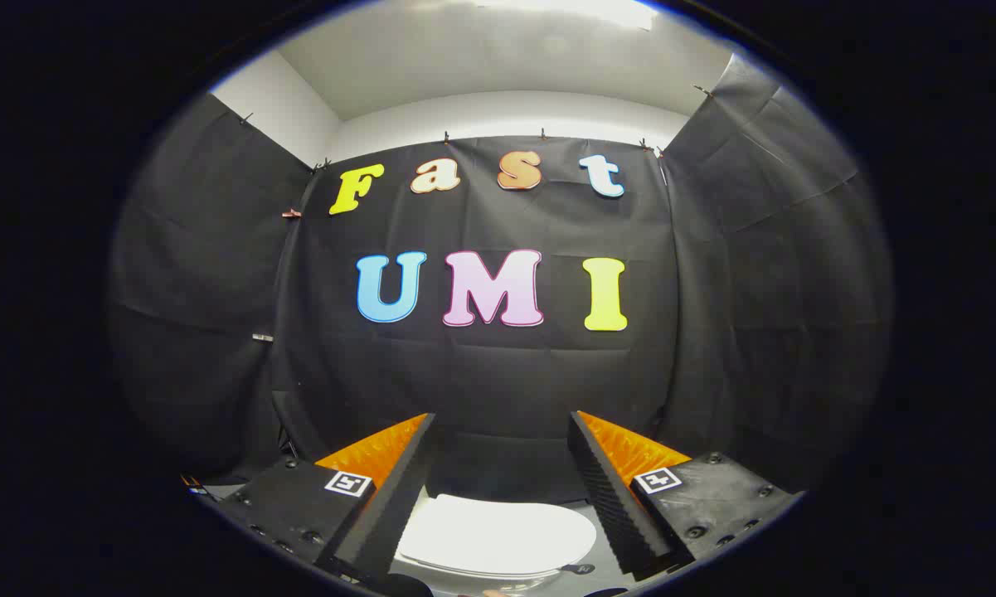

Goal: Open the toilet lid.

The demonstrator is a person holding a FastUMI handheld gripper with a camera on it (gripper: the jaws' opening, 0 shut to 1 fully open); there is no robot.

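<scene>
While the gripper [502, 489] hung level and looked straight at the booth's cloth wall [498, 381], its fingers were spread wide and gripped nothing at all, with a clear gap between them. Down in that gap, low between the two fingers and a touch nearer the left one, sat the toilet lid [498, 535], white, flat and closed over the bowl. It lay below the fingertips rather than at them, so there was no contact yet. The spread made sense to me: a lid rim is thin and broad, and wide fingers leave room either to straddle the edge or to hook one finger beneath it. The level pose read as an approach stance, with the lid kept in sight before any dip. By my reckoning the task had not begun in earnest, since the lid was still down. What came next would call for a drop toward the front edge, and a slick, rounded rim could slip off a shallow bite. A small dark piece [578, 569] lay just beside the lid, and I couldn't tell what it was.
</scene>
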